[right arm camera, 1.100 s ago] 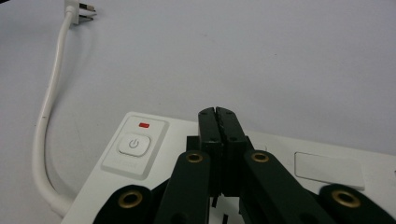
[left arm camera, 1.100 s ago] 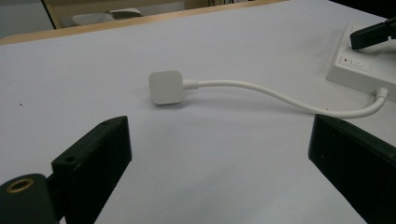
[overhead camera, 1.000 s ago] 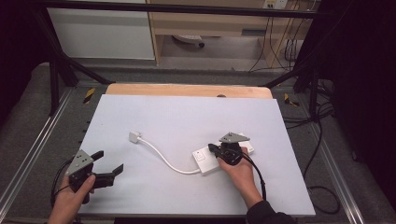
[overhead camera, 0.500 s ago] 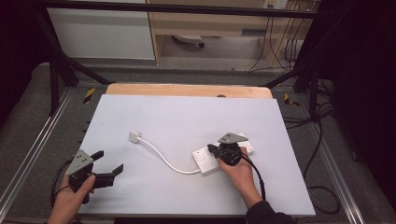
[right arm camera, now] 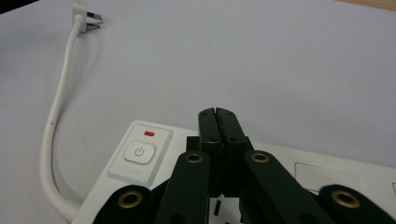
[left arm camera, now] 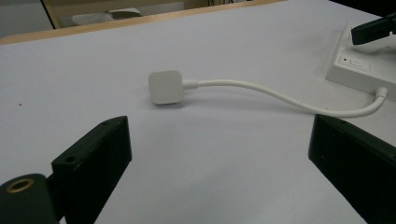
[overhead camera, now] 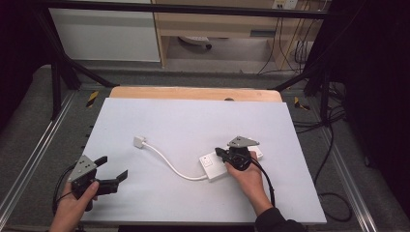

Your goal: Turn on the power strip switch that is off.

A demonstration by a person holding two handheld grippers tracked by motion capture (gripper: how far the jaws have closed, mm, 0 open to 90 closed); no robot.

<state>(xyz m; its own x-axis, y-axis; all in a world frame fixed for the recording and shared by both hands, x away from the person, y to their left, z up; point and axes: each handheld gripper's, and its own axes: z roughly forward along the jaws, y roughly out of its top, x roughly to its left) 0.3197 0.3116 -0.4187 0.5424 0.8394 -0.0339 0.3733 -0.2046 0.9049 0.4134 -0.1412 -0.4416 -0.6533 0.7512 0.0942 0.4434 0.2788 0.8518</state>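
A white power strip [overhead camera: 227, 163] lies right of centre on the white table [overhead camera: 193, 121], its short cord [overhead camera: 169, 162] curving left and far to a plug [overhead camera: 139, 141] lying on its own. The right gripper [overhead camera: 221, 153] hangs over the strip with its jaws pressed together and empty, tips just near of the power button [right arm camera: 139, 152], likely so a closed tip can push it. The left gripper [overhead camera: 112, 173] waits at the near left corner, jaws wide apart and aimed at the plug, well clear. Against half a second ago nothing has visibly shifted: both grippers and the strip sit as they were
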